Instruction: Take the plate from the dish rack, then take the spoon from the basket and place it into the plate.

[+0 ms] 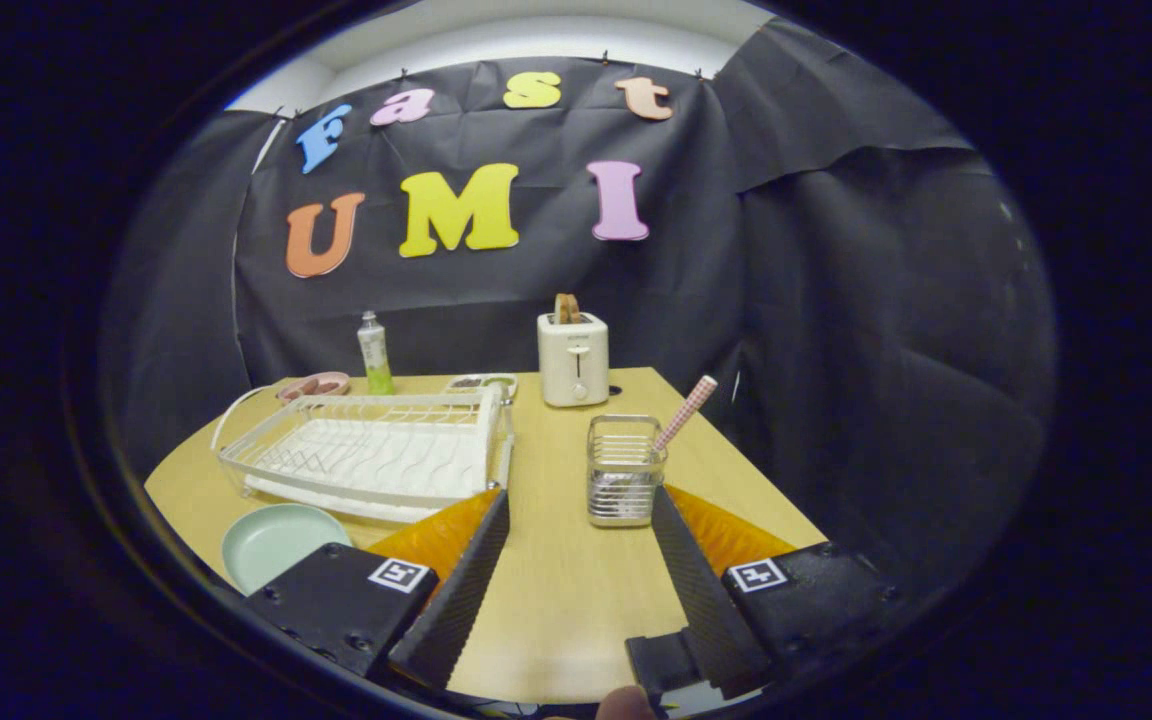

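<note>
With fingers spread and empty over the table (556,590), the gripper (576,520) should rise toward the basket (622,470) just ahead, pinch the spoon (686,410) handle, then carry it to the plate (281,542) beside the dish rack (366,450).

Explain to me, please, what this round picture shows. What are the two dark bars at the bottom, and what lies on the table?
The camera rides on a hand-held gripper and looks forward along its two fingers; those are the dark bars. They stand open and hold nothing. On the wooden table a white dish rack stands ahead of the left finger, with a pale green plate on the table in front of it. A wire basket just ahead of the right finger holds a spoon with a checked handle. Beyond stand a toaster and a bottle.
</note>
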Demonstrator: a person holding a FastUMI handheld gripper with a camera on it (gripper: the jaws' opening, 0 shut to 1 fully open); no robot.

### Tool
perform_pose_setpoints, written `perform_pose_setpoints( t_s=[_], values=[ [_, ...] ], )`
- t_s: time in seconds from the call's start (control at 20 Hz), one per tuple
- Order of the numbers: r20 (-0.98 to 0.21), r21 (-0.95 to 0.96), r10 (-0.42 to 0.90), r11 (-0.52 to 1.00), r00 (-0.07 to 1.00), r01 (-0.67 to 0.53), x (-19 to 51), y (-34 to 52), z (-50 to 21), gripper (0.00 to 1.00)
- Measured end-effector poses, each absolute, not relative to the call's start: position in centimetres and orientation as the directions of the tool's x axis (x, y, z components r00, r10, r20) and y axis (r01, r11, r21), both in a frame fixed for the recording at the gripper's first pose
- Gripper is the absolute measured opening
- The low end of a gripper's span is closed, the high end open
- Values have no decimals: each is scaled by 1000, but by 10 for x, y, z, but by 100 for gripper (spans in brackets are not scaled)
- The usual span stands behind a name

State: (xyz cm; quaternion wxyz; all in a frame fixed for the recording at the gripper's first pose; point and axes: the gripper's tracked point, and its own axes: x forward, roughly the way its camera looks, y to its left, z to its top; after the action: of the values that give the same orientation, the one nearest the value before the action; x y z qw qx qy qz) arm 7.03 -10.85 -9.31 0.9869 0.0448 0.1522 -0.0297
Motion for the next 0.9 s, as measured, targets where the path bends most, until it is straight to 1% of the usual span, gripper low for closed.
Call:
perform_pose_setpoints(
  t_s=[0.4,0.55,0.7,0.9],
  values=[
    [-229,211,0,976,974,50,136,-167,-93,92],
    [-220,250,27,968,975,30,162,-178,-97,89],
    [-244,301,80,954,966,-3,187,-178,-104,80],
    [-249,360,116,933,962,-19,209,-178,-107,62]
  ],
)
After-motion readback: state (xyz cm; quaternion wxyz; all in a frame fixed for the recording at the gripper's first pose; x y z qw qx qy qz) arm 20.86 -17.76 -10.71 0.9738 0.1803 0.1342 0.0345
